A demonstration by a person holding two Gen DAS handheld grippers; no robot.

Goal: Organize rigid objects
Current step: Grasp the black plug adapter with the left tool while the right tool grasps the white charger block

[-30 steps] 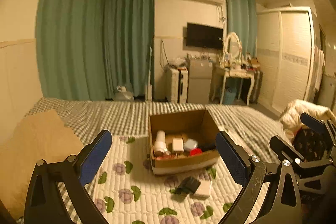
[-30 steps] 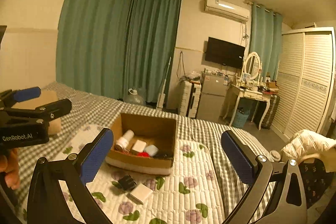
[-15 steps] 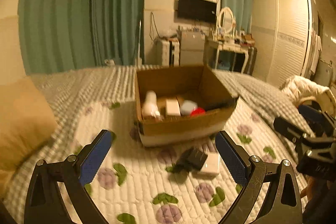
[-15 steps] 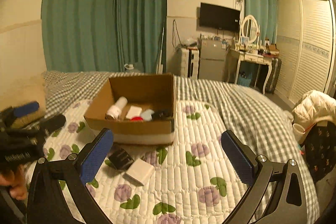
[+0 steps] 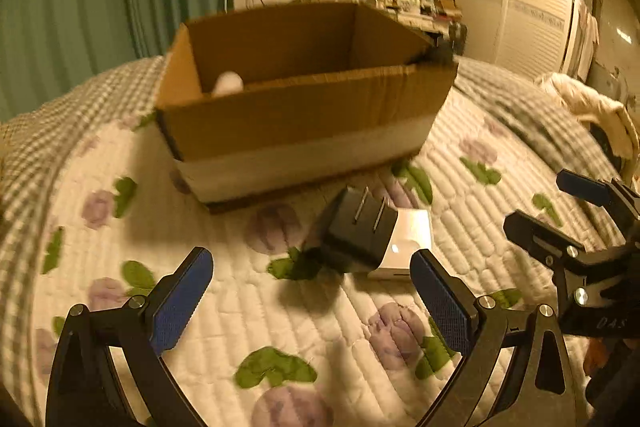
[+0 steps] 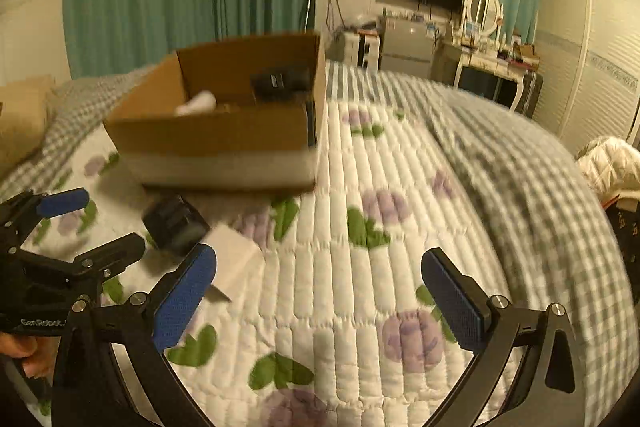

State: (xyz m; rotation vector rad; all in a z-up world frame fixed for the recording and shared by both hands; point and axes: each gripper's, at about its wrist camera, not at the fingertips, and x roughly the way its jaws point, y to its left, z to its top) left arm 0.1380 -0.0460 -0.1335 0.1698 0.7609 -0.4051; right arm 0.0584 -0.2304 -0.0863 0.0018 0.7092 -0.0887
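**Two grippers over the bed, two loose items before the box**

One cardboard box (image 5: 304, 115) sits on the quilted bed (image 5: 248, 307), its long side facing the grippers and its top open. In front of it lie two loose things, touching each other: one black plug adapter (image 5: 356, 227) and one white flat box (image 5: 408, 239). The adapter rests partly on the white box's left edge, and its two metal prongs point up and away toward the cardboard box. The white box lies flat, with its long axis running roughly from the grippers toward the cardboard box.

Inside the cardboard box I count one white rounded object (image 5: 228, 83) at the left and, from the right wrist view, one black item (image 6: 280, 83) against the far wall; anything else there is hidden.

The left gripper (image 5: 312, 303) hangs just short of the adapter, fingers spread wide and holding nothing. The right gripper (image 6: 320, 299) is likewise spread wide and empty, over bare quilt to the right of the two items.
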